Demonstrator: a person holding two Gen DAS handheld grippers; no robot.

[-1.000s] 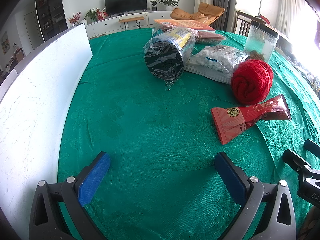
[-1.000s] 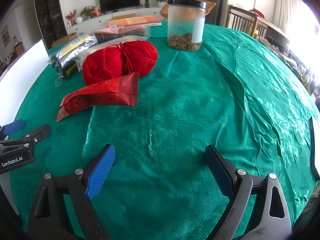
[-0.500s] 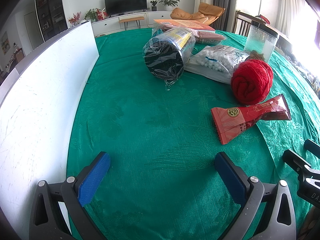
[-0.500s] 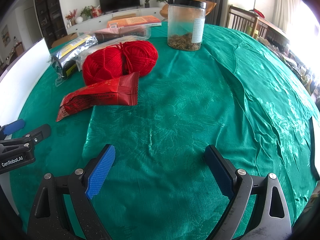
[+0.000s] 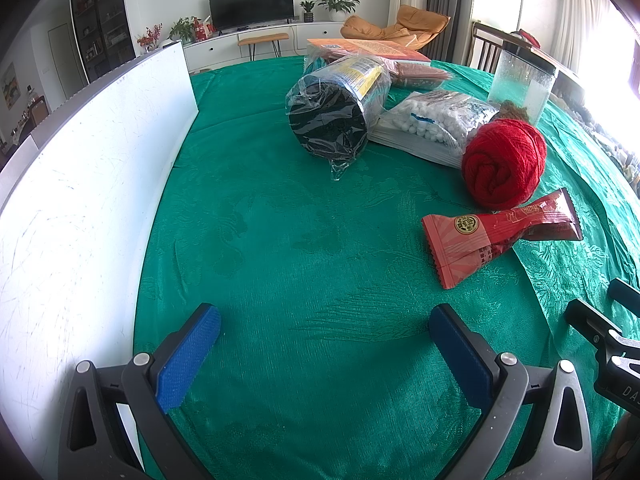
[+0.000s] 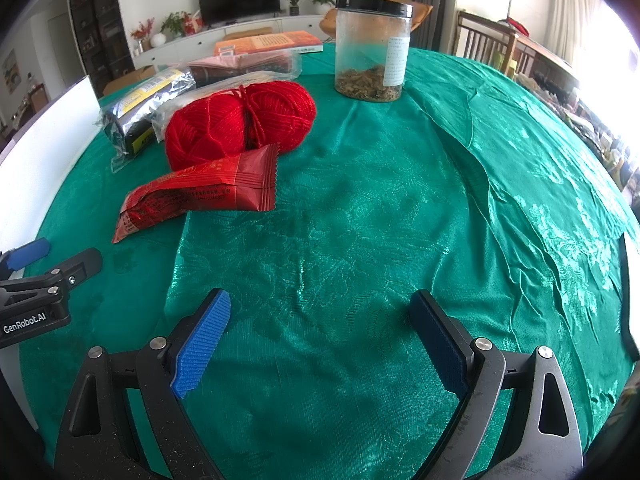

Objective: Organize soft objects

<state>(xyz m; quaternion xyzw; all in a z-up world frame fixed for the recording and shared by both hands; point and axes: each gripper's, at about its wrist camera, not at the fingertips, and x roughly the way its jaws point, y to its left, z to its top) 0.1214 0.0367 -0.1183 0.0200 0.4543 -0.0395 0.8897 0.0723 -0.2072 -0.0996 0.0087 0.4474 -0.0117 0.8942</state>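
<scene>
On the green tablecloth lie a red yarn ball (image 5: 503, 162) (image 6: 239, 122), a red snack packet (image 5: 496, 234) (image 6: 200, 194), a bag of white cotton balls (image 5: 434, 124) and a black roll in clear plastic (image 5: 334, 114) (image 6: 138, 110). My left gripper (image 5: 324, 324) is open and empty, low over the cloth, well short of them. My right gripper (image 6: 320, 314) is open and empty, to the right of the packet. Each gripper shows at the edge of the other's view.
A white board (image 5: 80, 184) stands along the left side of the table. A clear jar with a black lid (image 6: 372, 46) stands at the back. A book (image 6: 268, 42) and a flat packet (image 6: 244, 68) lie behind the yarn.
The white board's far end appears further to the right in the left wrist view. The grippers and objects have not visibly moved.
</scene>
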